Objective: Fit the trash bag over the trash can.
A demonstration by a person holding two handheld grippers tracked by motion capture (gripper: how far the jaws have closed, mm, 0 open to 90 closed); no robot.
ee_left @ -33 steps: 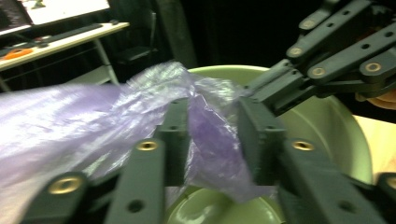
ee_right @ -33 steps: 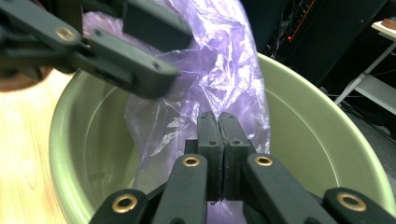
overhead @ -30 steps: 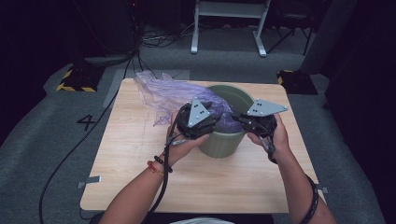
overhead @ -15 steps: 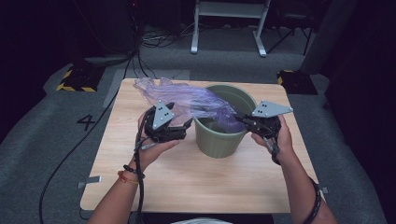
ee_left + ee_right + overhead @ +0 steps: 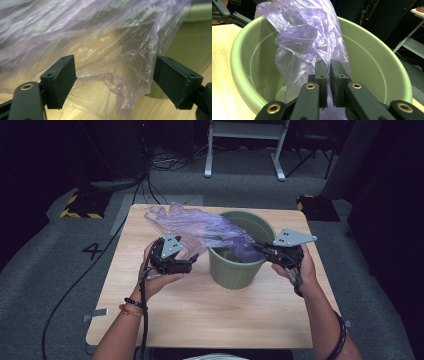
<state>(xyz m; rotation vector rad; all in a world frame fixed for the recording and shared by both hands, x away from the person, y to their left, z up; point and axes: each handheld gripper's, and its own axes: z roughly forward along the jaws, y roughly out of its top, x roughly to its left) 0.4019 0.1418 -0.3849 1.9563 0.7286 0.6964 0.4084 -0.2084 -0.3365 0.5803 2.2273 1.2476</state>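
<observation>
Purple plastic bag [image 5: 200, 227] drapes from the green bucket [image 5: 240, 265] at frame centre; right tongs [image 5: 260, 249] pinch it at the rim, left tongs [image 5: 192, 262], just opened, stand wide beside it.

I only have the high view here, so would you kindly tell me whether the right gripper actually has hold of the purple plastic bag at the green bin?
Observer: Yes. In the right gripper view the right gripper has its jaws nearly together, pinching a fold of the thin purple plastic bag over the round green plastic bin.
Operator: Thank you. And what is the left gripper doing?
Observer: The left gripper has its jaws wide apart, having just been opening. Bag film lies beyond them, not pressed by either pad.
Operator: Is the bag spread inside the bin?
Observer: No. It hangs as one crumpled strand, and the bin's inner wall is bare on both sides.
</observation>
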